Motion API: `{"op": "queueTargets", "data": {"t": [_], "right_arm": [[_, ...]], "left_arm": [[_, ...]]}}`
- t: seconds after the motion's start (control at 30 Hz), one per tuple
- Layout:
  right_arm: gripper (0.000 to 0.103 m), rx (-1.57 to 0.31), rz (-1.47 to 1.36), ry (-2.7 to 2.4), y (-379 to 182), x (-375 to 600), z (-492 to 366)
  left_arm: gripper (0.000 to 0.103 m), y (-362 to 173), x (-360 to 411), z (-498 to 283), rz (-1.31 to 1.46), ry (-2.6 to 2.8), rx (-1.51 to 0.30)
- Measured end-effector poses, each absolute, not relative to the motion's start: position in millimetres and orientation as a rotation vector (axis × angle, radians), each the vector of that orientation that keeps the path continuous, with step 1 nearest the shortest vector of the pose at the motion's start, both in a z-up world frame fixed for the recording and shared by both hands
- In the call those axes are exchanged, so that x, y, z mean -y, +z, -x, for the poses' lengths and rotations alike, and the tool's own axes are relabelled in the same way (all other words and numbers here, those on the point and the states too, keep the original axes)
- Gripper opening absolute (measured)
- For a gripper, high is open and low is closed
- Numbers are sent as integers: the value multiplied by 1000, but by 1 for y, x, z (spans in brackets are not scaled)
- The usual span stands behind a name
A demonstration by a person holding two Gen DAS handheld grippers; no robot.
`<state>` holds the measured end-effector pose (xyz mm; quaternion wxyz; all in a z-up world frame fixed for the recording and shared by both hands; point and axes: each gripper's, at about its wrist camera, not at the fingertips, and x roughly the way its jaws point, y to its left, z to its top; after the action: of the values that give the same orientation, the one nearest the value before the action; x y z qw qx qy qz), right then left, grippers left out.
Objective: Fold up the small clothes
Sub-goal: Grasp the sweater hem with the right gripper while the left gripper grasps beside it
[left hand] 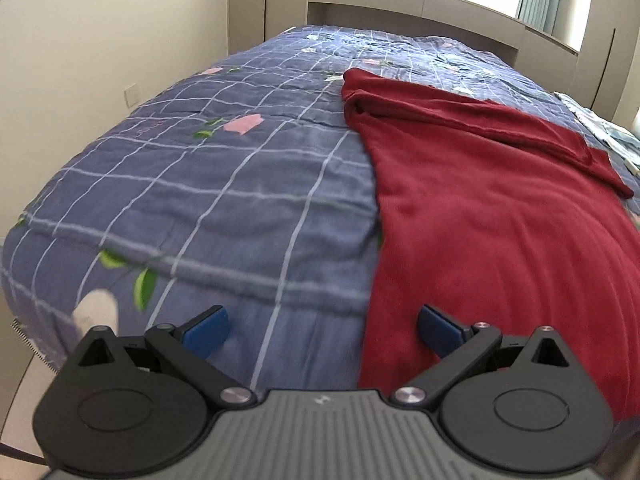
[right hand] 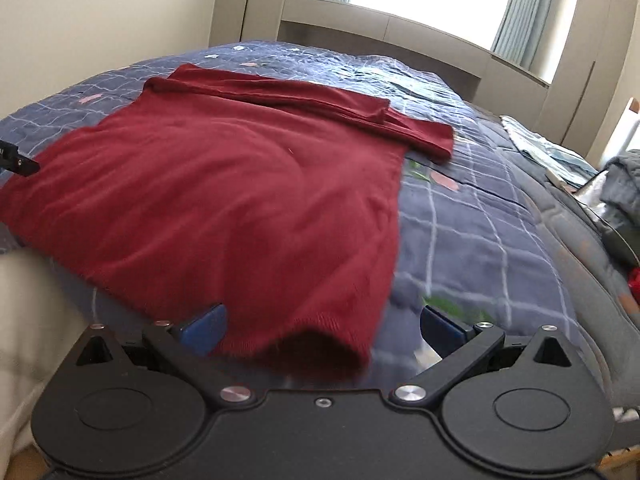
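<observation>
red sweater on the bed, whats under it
The red sweater lies spread on the blue checked quilt, which shows all around it. Whatever part of the quilt or anything else sits beneath the sweater is covered and cannot be seen.

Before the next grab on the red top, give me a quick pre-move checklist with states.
1. Left gripper open, nothing between the fingers: ok.
2. Right gripper open, nothing between the fingers: ok.
3. Red garment lies spread on the blue quilt, sleeves folded across the far end: ok.
4. Near hem sits between the right fingers, within the gap: ok.
5. Garment's left edge lines up between the left fingers: ok.
6. Fabric flat at the near hem: not ok, one corner curls up.
</observation>
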<state>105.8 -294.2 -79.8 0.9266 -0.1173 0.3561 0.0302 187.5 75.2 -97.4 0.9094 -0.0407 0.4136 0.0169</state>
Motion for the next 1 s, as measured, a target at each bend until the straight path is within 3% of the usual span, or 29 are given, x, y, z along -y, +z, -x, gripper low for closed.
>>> {"op": "queueTargets", "data": {"t": [0.57,0.77,0.83,0.93,1.0], "right_arm": [[102,-567,590,208,-93,233,-78],[93,-474,697,150,-109,214,-72],[87,-421,725,146,-109,209,-68],[64,-378,749,166,-113,205,-62],[32,-371,767,189,-115,203,-60]], "left_arm": [[103,-78,-31,-117,-62,-47,-761],[103,-81,-10,-100,-151,-73,-746],[103,-79,-5,-93,-183,-65,-715],[103,-80,2,-86,-233,-65,-696],[103,-81,10,-82,-277,-69,-688]]}}
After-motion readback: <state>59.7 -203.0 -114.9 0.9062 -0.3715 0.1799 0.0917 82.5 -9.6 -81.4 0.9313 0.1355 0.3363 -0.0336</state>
